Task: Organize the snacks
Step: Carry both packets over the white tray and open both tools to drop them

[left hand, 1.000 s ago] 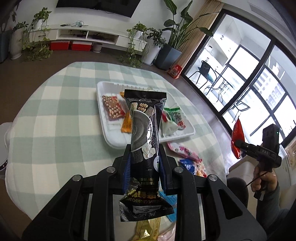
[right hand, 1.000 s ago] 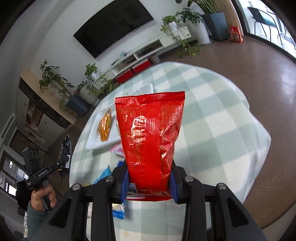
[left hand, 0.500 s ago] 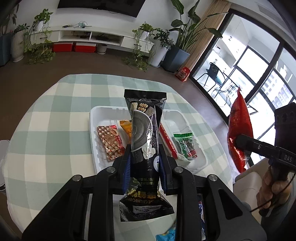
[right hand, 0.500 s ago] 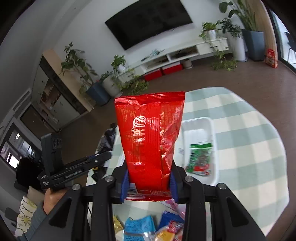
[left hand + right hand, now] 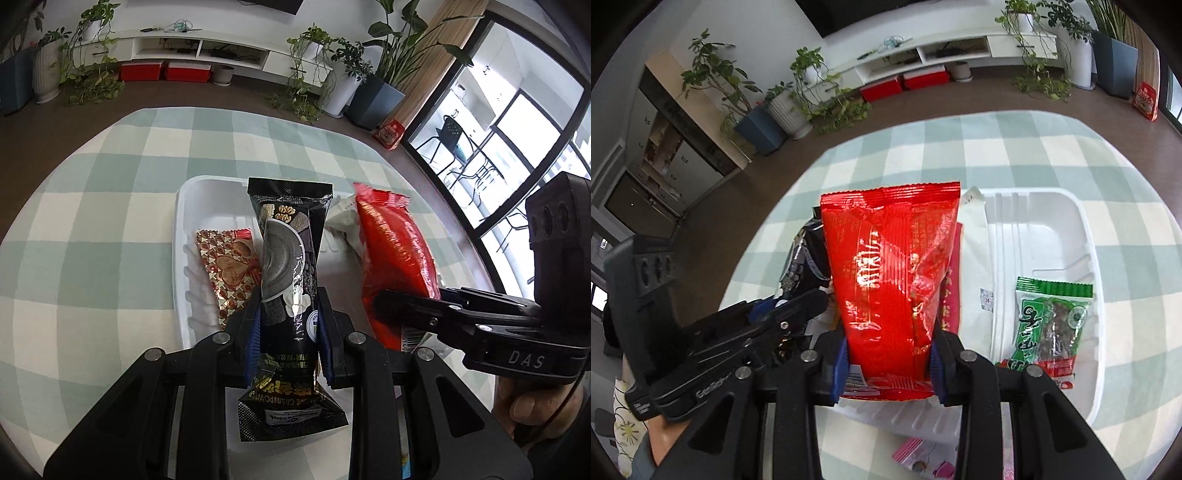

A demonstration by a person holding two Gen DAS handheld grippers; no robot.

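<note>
My left gripper (image 5: 289, 332) is shut on a tall black grain-powder packet (image 5: 290, 258) and holds it over the white tray (image 5: 181, 236). My right gripper (image 5: 888, 354) is shut on a red snack bag (image 5: 890, 266) and holds it over the same tray (image 5: 1086, 236), just right of the black packet. The red bag (image 5: 395, 254) and the right gripper also show in the left wrist view. In the tray lie a red-and-gold packet (image 5: 229, 269), a green packet (image 5: 1049, 317), a white packet (image 5: 977, 266) and a pink one (image 5: 951, 291).
The tray sits on a round table with a green-and-white checked cloth (image 5: 110, 206). Loose pink snack packets (image 5: 923, 456) lie on the cloth near the tray's front edge. Plants and a white TV bench stand beyond the table.
Both grippers have come in over the tray with their packets held. The red bag has swung from far right to right beside the black packet.
</note>
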